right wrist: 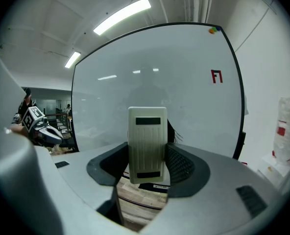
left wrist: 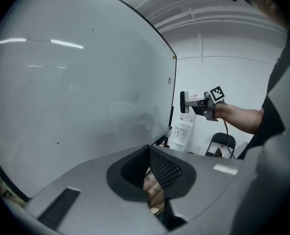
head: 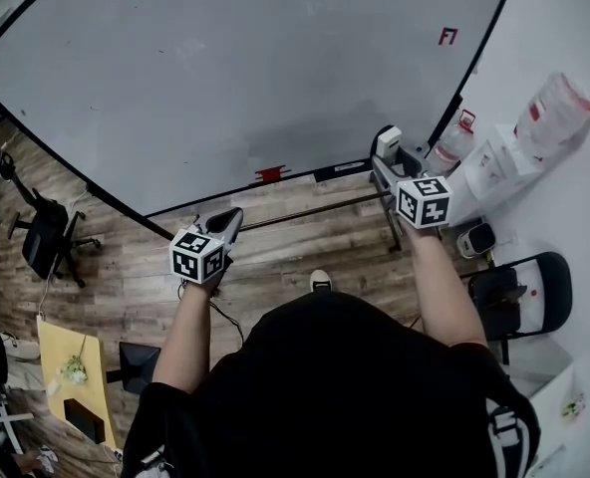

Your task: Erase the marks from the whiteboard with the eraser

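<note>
Cream ribbed plastic eraser (right wrist: pixel 147 146) stands upright, clamped between the jaws of the right gripper (right wrist: pixel 147 166), held off the lower right part of the large grey-white whiteboard (head: pixel 235 78), which bears a small red mark (head: pixel 448 36) near its upper right corner. The left gripper (left wrist: pixel 150 173) hangs below the whiteboard's lower edge, jaws clenched together on nothing. Right of the whiteboard, a clear plastic jug (head: pixel 557 111) sits on a white water dispenser (head: pixel 494 167); its fill cannot be made out.

We log the eraser (right wrist: pixel 147 146): cream, ribbed back, clamped upright between the right gripper's (right wrist: pixel 147 166) jaws, facing the whiteboard (right wrist: pixel 150 67). The black-framed board stands upright, with a red mark (right wrist: pixel 216 76) near its upper right corner.
</note>
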The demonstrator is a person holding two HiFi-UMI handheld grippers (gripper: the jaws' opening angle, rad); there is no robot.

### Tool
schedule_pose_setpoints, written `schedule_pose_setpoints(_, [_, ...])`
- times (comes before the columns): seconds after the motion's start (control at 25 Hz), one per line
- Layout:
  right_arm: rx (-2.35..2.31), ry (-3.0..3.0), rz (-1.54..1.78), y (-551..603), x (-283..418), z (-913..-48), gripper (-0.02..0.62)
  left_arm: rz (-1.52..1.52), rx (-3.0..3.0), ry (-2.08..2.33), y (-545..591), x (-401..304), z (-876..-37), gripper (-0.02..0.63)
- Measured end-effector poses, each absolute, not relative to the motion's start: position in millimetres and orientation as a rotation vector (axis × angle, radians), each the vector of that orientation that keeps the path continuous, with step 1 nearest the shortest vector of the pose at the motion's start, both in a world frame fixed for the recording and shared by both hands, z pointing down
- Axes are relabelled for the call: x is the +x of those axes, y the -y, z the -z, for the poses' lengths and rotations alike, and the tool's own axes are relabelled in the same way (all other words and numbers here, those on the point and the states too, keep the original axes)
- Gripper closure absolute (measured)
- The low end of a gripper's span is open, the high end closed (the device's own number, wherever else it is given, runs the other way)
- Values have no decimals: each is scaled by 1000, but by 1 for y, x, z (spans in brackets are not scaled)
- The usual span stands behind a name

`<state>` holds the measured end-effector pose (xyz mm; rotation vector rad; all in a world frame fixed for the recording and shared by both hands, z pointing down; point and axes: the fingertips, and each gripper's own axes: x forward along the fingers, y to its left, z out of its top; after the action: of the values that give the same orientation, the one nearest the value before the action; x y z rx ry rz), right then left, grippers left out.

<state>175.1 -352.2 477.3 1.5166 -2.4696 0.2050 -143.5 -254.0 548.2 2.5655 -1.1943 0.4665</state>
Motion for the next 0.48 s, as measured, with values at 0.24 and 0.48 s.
schedule_pose_setpoints(0.24, [1507, 2475, -230, 352, 177, -483, 365, -472, 2569, 1196, 255, -141, -547, 595])
schedule_pose_setpoints(0.48, [1490, 2490, -223, 352, 177, -481, 365, -460, 2565, 1202, 253, -135, -544, 595])
